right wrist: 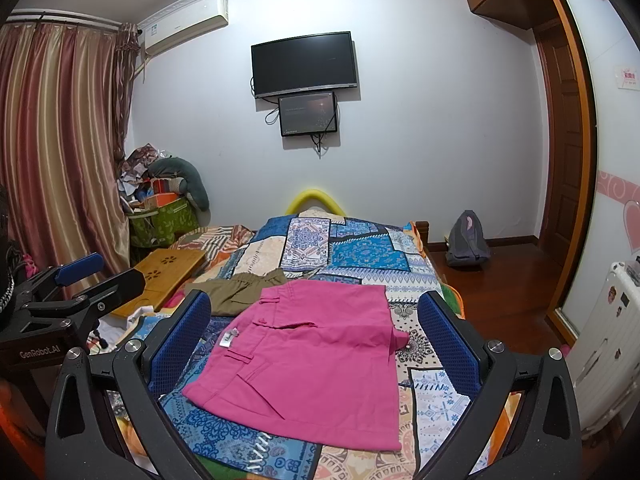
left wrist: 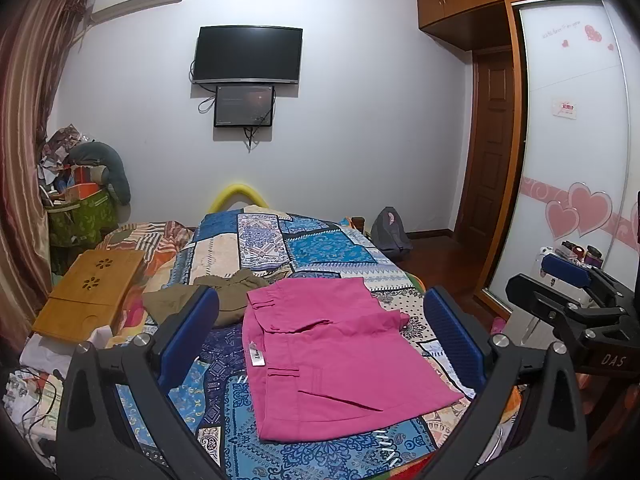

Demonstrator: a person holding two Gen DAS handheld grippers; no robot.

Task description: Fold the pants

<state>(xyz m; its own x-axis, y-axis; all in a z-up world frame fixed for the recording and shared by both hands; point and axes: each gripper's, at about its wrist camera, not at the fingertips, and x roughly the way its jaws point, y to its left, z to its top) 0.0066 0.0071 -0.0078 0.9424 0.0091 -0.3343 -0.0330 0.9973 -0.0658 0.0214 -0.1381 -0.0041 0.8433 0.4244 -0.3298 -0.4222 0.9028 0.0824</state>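
Pink pants [left wrist: 336, 356] lie folded flat on the patterned bedspread [left wrist: 320, 248], waistband to the left with a white label showing. They also show in the right wrist view [right wrist: 316, 356]. My left gripper [left wrist: 320, 340] is open and empty, held above the pants. My right gripper [right wrist: 314, 344] is open and empty too, also above the pants. The right gripper shows at the right edge of the left wrist view [left wrist: 568, 292]. The left gripper shows at the left edge of the right wrist view [right wrist: 80, 280].
An olive-brown garment [left wrist: 224, 296] lies behind the pink pants. A wooden lap tray [left wrist: 88, 292] sits on the bed's left side. A grey backpack [left wrist: 390, 232] rests on the floor. A white suitcase [right wrist: 604, 344] stands at the right.
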